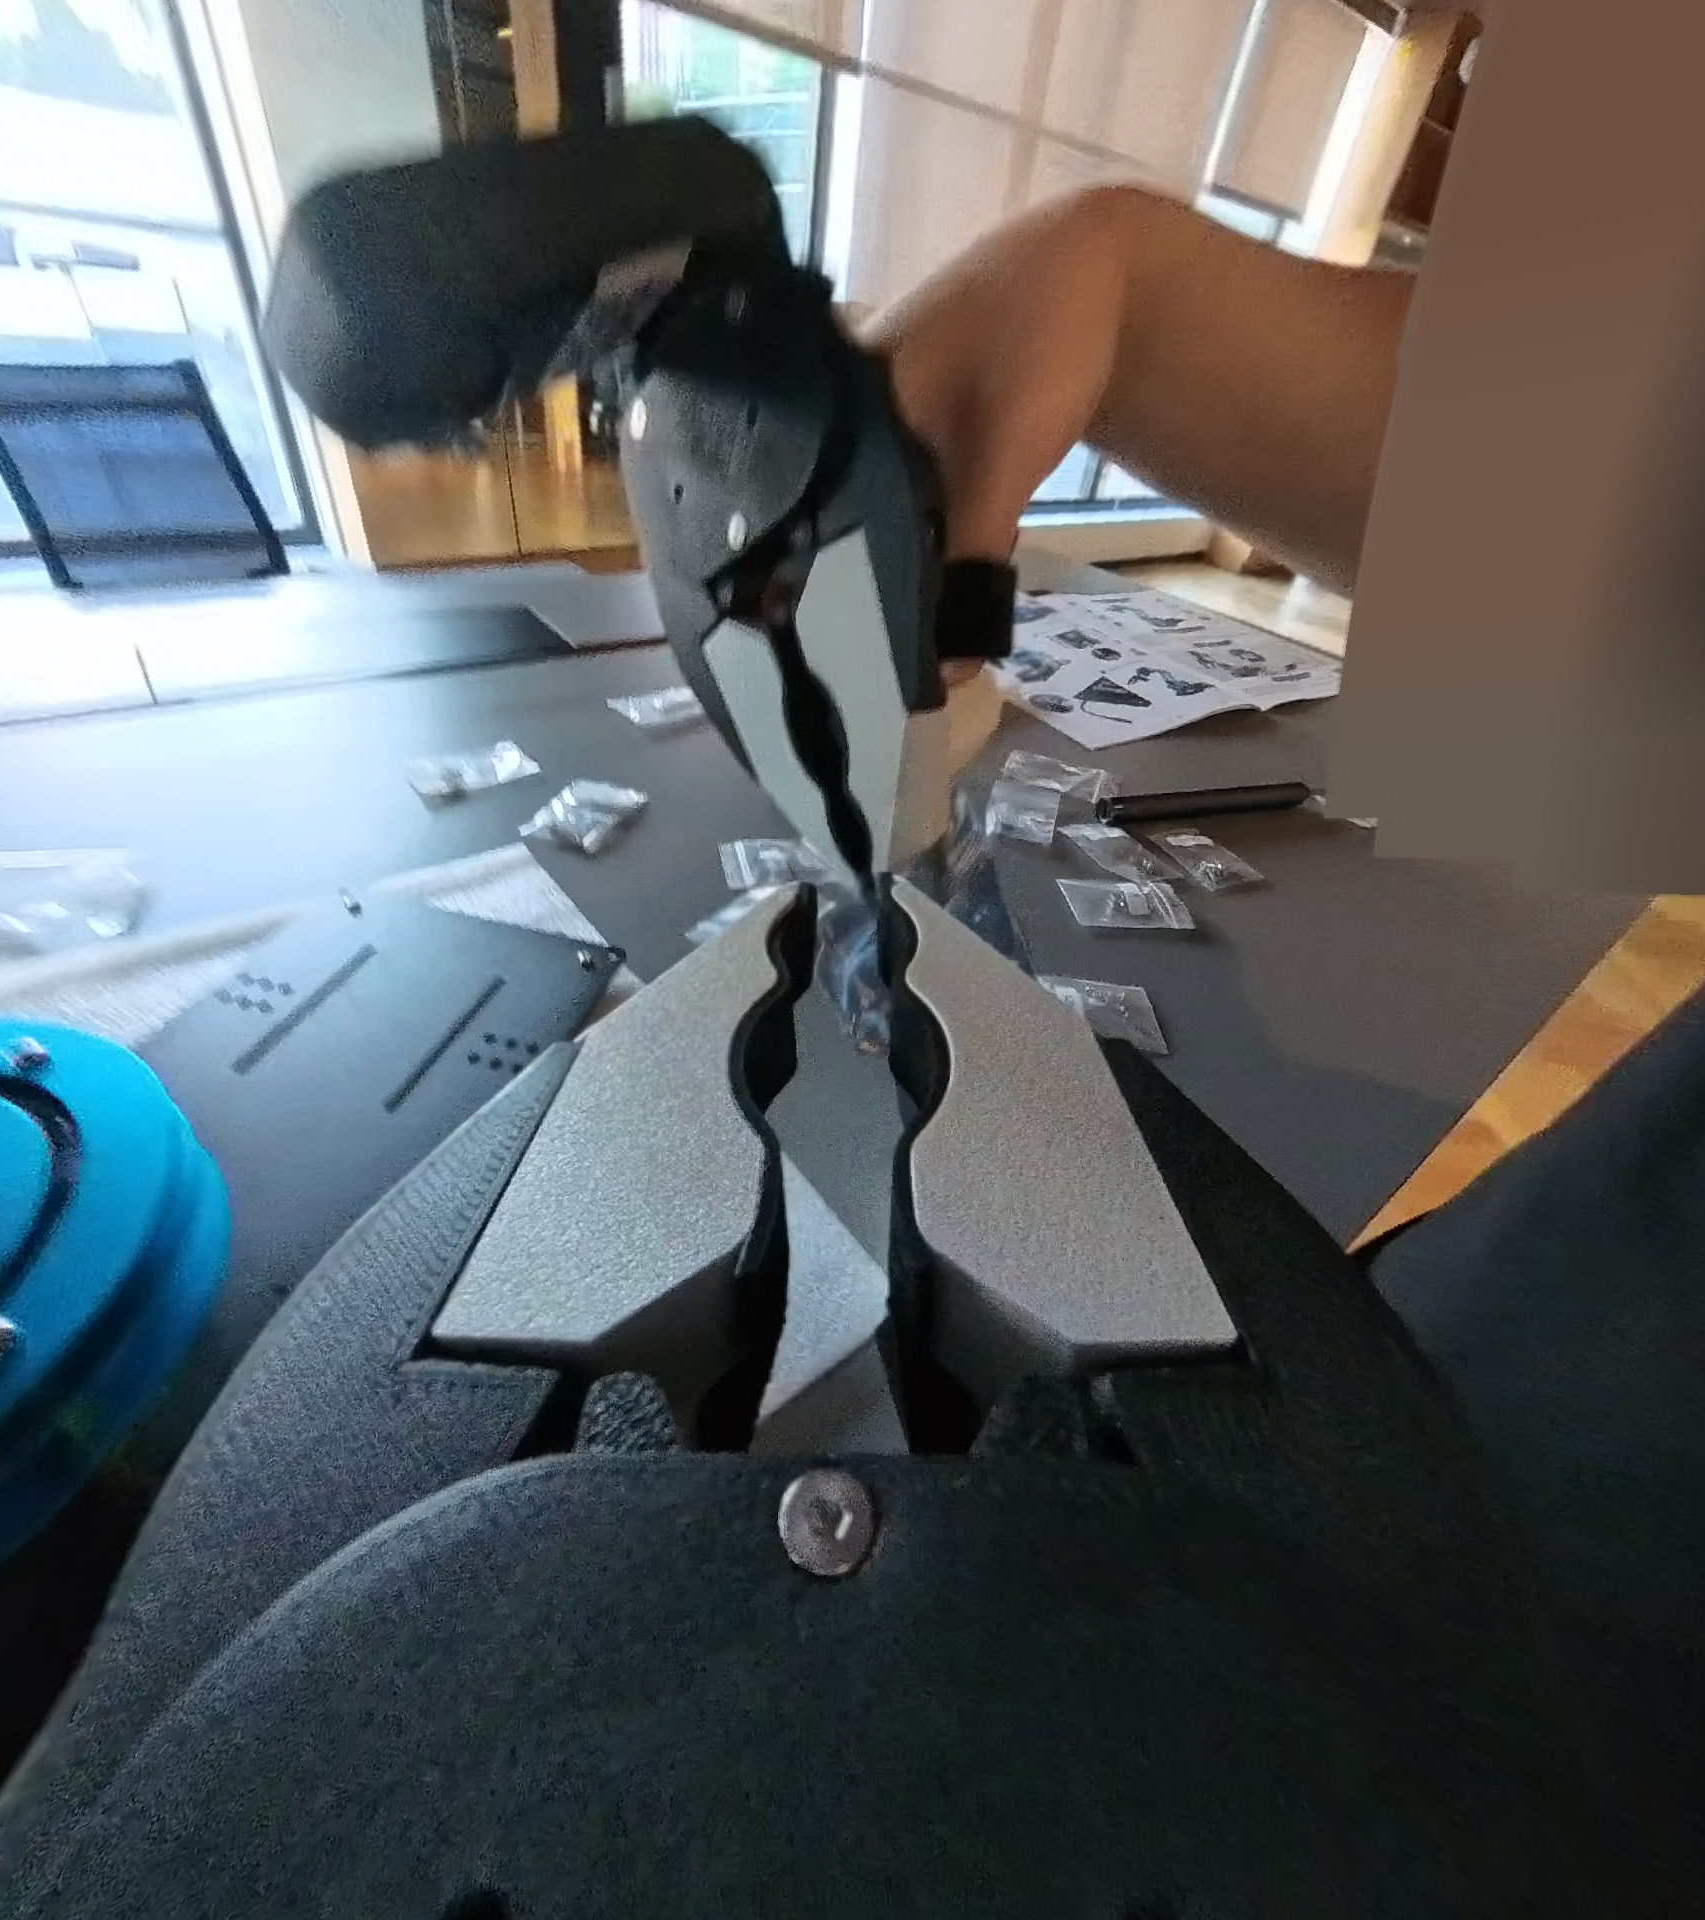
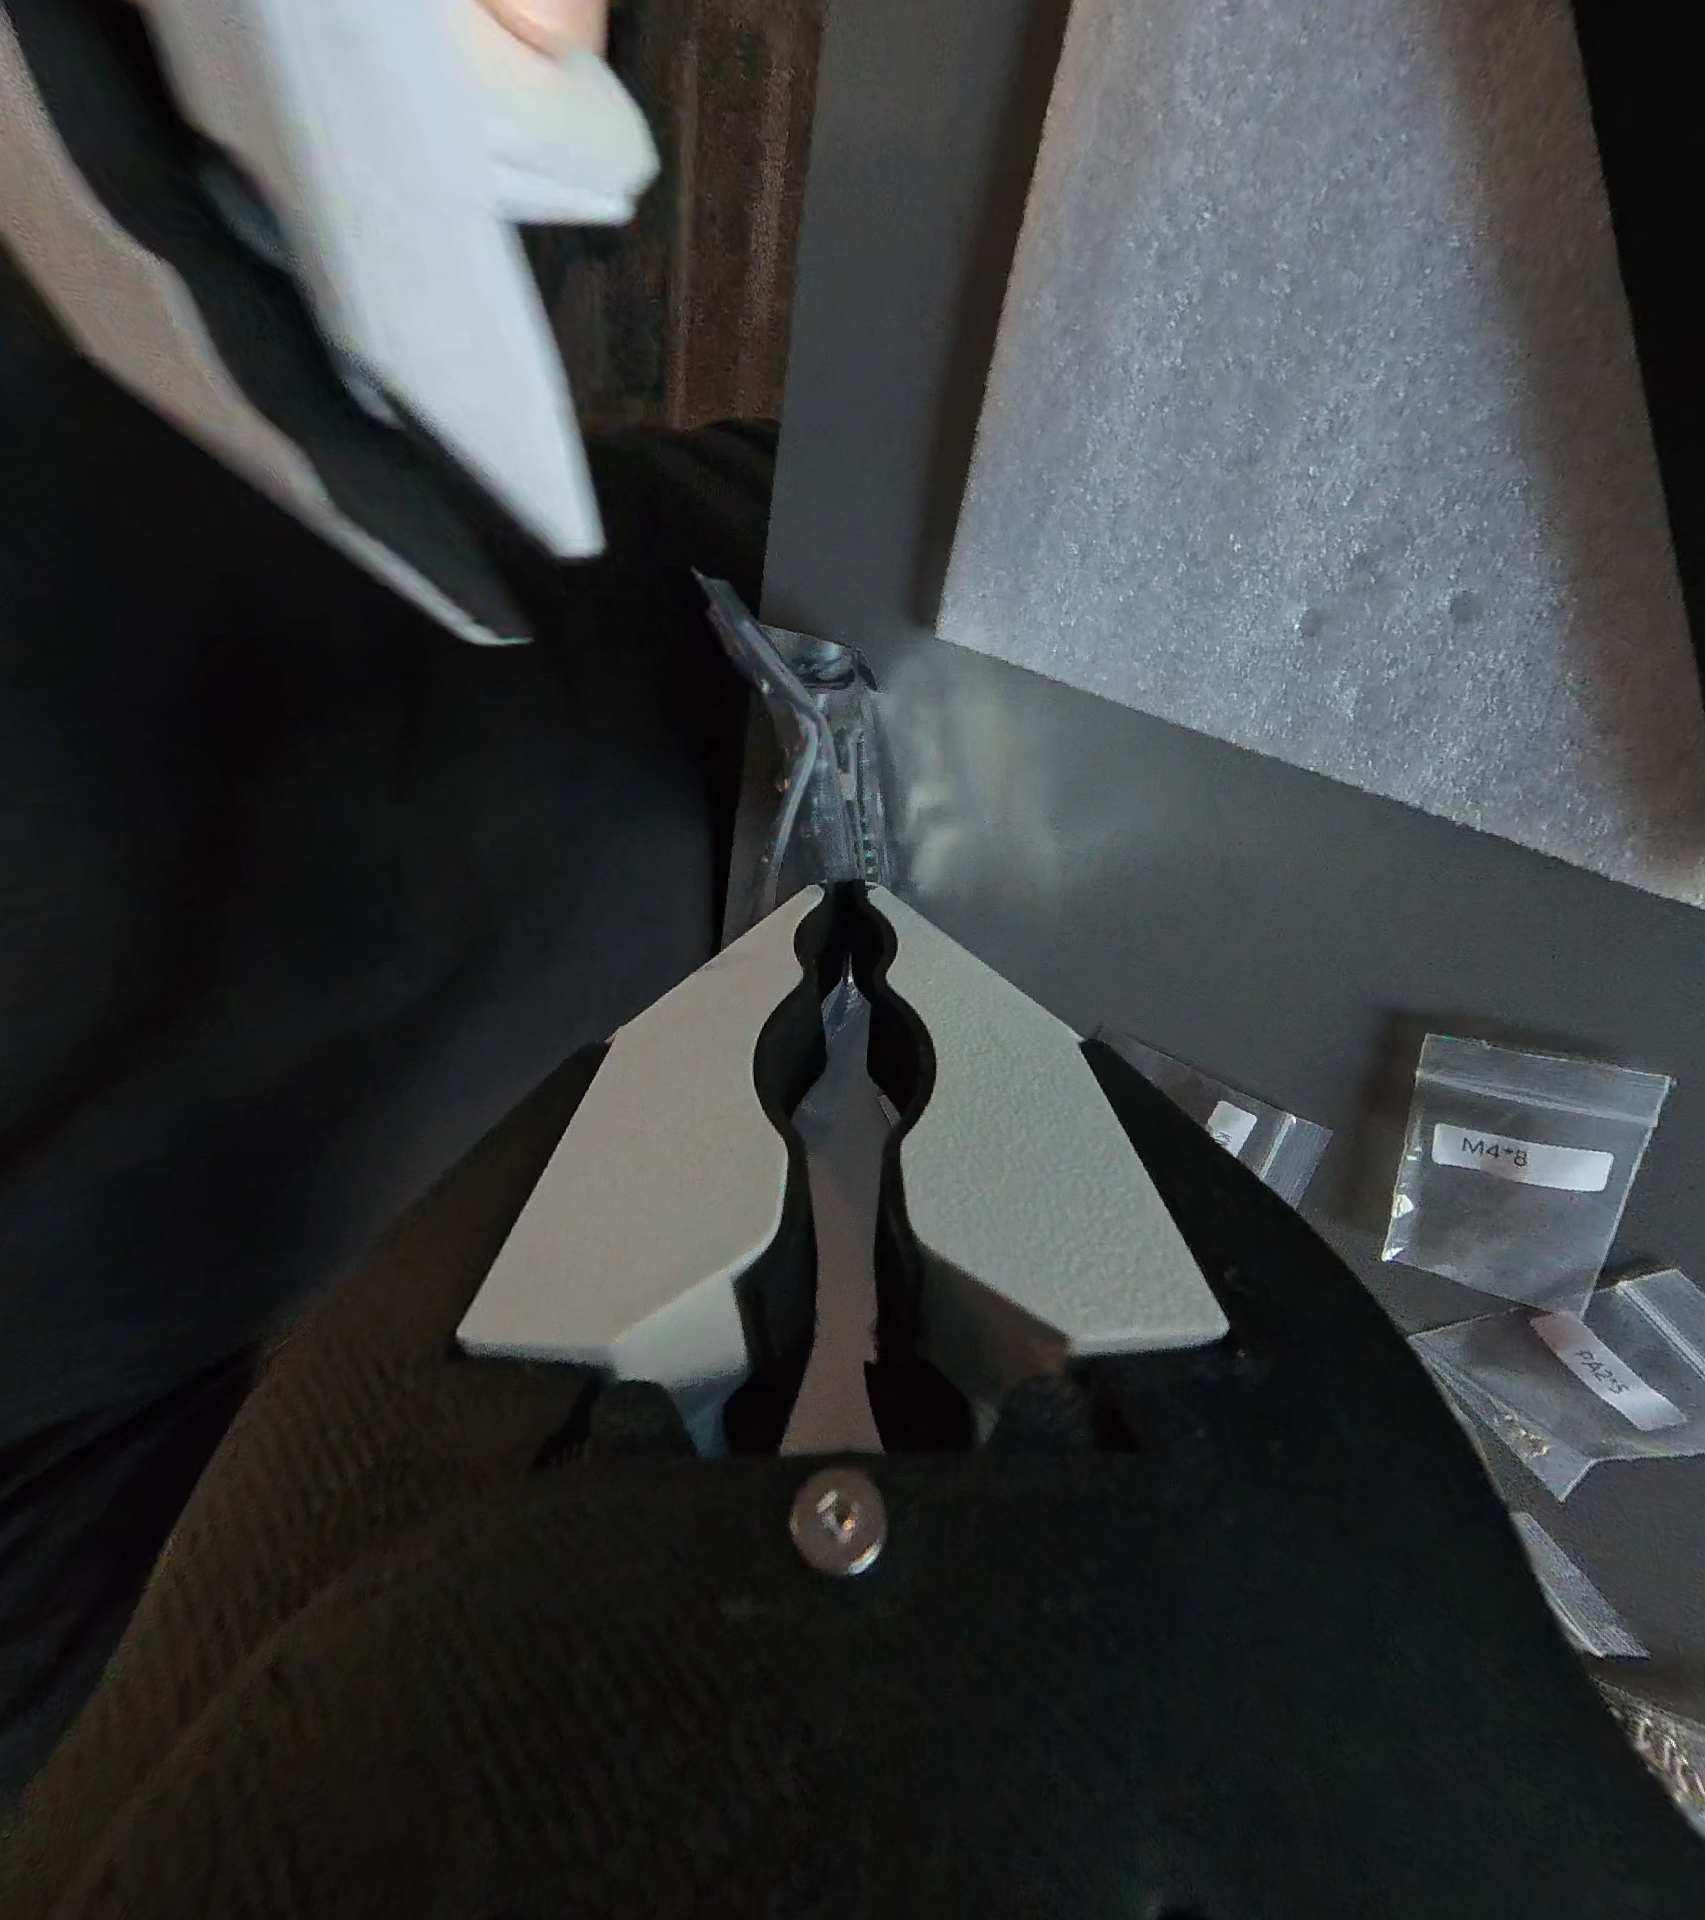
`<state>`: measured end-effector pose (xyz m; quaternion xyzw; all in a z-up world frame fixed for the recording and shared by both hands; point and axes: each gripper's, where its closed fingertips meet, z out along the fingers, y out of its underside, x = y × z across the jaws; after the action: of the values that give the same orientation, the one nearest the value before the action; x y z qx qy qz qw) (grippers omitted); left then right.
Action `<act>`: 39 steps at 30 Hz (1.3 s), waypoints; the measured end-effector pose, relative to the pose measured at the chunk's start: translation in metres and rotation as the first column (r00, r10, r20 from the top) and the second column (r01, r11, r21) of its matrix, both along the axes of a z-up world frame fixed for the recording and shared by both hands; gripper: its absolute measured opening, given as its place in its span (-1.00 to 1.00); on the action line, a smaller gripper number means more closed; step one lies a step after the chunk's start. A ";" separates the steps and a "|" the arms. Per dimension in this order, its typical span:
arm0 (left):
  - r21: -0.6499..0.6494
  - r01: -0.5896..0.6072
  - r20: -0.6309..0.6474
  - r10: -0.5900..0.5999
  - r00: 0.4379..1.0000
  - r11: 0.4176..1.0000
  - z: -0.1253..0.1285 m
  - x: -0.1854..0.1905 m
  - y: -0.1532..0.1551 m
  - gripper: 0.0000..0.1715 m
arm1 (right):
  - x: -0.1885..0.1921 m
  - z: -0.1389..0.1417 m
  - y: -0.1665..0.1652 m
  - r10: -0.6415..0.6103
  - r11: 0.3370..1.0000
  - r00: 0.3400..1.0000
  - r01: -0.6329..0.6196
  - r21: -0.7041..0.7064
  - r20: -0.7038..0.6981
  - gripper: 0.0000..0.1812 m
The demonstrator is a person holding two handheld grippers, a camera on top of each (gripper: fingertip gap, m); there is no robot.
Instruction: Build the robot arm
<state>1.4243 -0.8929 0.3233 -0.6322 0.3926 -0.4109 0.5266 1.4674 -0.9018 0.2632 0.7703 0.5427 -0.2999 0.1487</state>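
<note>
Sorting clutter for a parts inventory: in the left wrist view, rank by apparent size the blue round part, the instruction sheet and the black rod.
1. blue round part, though nearness inflates it
2. instruction sheet
3. black rod

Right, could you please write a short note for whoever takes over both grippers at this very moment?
Right gripper: shut on one end of a small clear bag of metal hardware.
Left gripper: jaws nearly closed at the same bag; whether it truly grips is unclear.
Around: more small bags lie loose on the dark table, beside a grey foam sheet; a blue round part sits by the left gripper.
Whether the held bag is open cannot be told.
</note>
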 end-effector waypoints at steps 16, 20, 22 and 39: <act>0.165 0.424 -0.538 -0.279 0.795 0.890 -0.024 0.041 -0.011 -0.83 | -0.005 0.009 -0.003 -0.028 0.999 0.998 0.027 -0.021 -0.063 -1.00; 0.132 0.441 -0.595 -0.285 0.752 0.888 -0.030 0.039 -0.007 -0.90 | -0.006 0.007 -0.002 -0.056 0.998 0.996 0.053 -0.041 -0.076 -1.00; 0.099 0.437 -0.621 -0.288 0.729 0.894 -0.033 0.039 -0.004 -0.90 | -0.006 0.006 0.000 -0.063 0.998 0.995 0.061 -0.027 -0.073 -1.00; -0.339 0.332 -0.531 -0.470 0.705 0.880 -0.030 0.030 0.002 -1.00 | -0.013 0.002 0.025 -0.170 0.983 0.983 0.174 0.053 -0.069 -1.00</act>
<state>1.4544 -0.8911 0.2935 -0.6810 0.6197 -0.3352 0.1997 1.4549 -0.8765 0.2648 0.8084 0.4872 -0.3200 0.0819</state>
